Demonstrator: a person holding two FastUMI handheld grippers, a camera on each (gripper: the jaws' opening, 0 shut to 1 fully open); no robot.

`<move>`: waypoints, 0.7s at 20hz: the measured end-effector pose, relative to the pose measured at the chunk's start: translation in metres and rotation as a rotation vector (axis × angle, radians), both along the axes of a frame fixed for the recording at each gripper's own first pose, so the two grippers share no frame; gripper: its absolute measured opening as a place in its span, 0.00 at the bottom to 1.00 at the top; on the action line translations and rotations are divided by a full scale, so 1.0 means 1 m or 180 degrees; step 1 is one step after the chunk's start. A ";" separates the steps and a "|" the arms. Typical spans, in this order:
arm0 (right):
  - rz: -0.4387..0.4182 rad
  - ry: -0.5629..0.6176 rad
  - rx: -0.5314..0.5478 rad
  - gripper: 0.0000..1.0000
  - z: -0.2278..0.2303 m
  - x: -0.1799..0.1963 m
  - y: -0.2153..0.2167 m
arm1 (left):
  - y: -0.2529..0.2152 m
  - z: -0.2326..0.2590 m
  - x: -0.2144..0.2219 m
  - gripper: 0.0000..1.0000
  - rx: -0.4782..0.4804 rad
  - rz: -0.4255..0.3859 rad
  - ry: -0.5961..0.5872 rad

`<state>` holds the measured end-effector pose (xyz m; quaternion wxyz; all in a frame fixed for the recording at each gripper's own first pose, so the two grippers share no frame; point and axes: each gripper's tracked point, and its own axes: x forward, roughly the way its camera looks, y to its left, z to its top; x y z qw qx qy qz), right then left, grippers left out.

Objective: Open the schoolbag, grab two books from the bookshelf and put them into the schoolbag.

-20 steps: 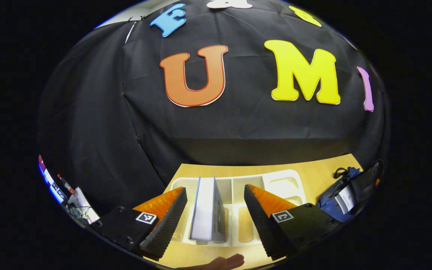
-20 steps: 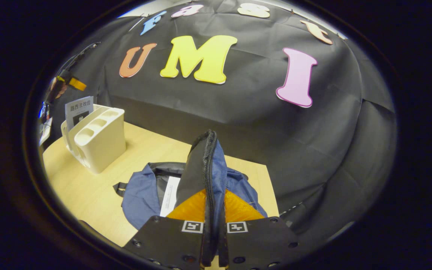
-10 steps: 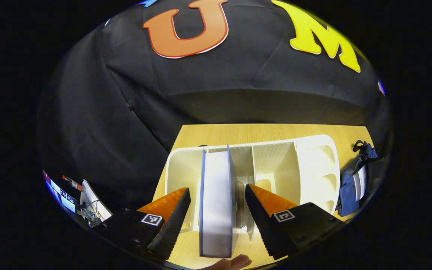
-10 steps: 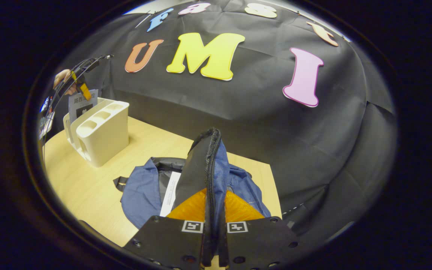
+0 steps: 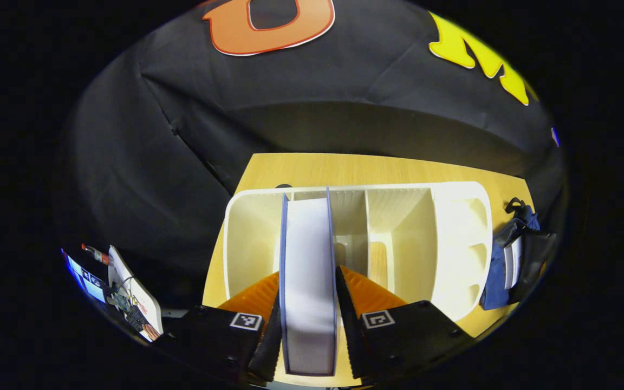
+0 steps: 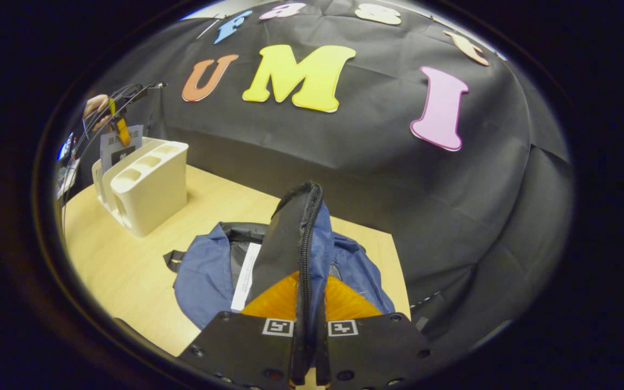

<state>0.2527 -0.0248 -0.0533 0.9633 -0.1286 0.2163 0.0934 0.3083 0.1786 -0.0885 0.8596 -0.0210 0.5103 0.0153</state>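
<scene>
A white book with blue covers (image 5: 307,281) stands upright in the cream bookshelf (image 5: 453,189). My left gripper (image 5: 307,325) is shut on it, one finger against each cover. The same gripper (image 6: 119,127), with a hand behind it, appears far off in the right gripper view, above the book (image 6: 112,147) in the bookshelf (image 6: 149,189). The blue schoolbag (image 6: 203,276) lies open on the table, with a white book (image 6: 245,276) inside. My right gripper (image 6: 306,287) is shut on the schoolbag's black zippered flap (image 6: 296,227) and holds it upright. In the left gripper view the schoolbag (image 5: 499,271) lies right of the shelf.
The wooden table (image 6: 128,260) ends close behind the bag and the shelf, against the black cloth wall. Cables and a small device (image 5: 133,298) sit off the table's left side. The shelf's other slots (image 5: 398,233) hold nothing.
My left gripper came down over the standing book and went from open to shut on it. My right gripper kept holding the flap up, hardly moving.
</scene>
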 end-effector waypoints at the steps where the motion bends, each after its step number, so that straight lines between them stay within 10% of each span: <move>1: -0.0006 0.0008 0.0008 0.08 -0.001 0.000 0.000 | -0.004 0.001 -0.001 0.49 -0.0014 -0.0006 0.0001; 14: -0.0018 0.0021 -0.0017 0.08 -0.006 -0.011 0.007 | -0.004 0.047 -0.073 0.41 -0.0309 0.0072 -0.0435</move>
